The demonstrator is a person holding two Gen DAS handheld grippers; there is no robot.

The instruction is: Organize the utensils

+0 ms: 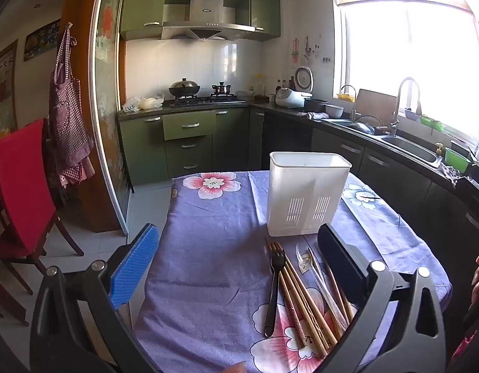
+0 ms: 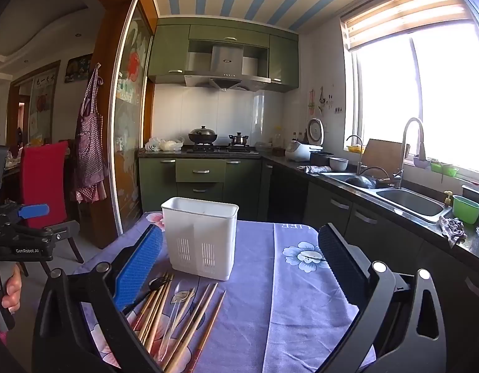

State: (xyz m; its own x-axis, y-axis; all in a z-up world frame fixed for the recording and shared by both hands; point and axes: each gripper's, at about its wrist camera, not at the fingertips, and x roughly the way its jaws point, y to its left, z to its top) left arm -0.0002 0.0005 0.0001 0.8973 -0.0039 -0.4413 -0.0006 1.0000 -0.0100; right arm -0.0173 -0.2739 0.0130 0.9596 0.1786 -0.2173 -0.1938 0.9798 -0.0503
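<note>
A white plastic utensil holder [image 1: 307, 194] stands upright on the purple floral tablecloth [image 1: 208, 248]; it also shows in the right wrist view [image 2: 200, 237]. In front of it lie a black plastic fork [image 1: 275, 286], several wooden chopsticks [image 1: 304, 298] and a clear plastic spoon [image 1: 317, 276]. The same chopsticks [image 2: 183, 320], clear spoon [image 2: 174, 314] and black fork [image 2: 149, 289] show in the right wrist view. My left gripper [image 1: 239, 264] is open and empty above the cloth, left of the utensils. My right gripper [image 2: 239, 267] is open and empty, right of the utensils.
A red-covered chair [image 1: 21, 186] stands left of the table. Green cabinets [image 1: 189, 143], a stove with pots [image 1: 202, 93] and a counter with a sink [image 1: 407, 149] run behind and to the right. The left gripper and the hand holding it show at the left [image 2: 18, 245].
</note>
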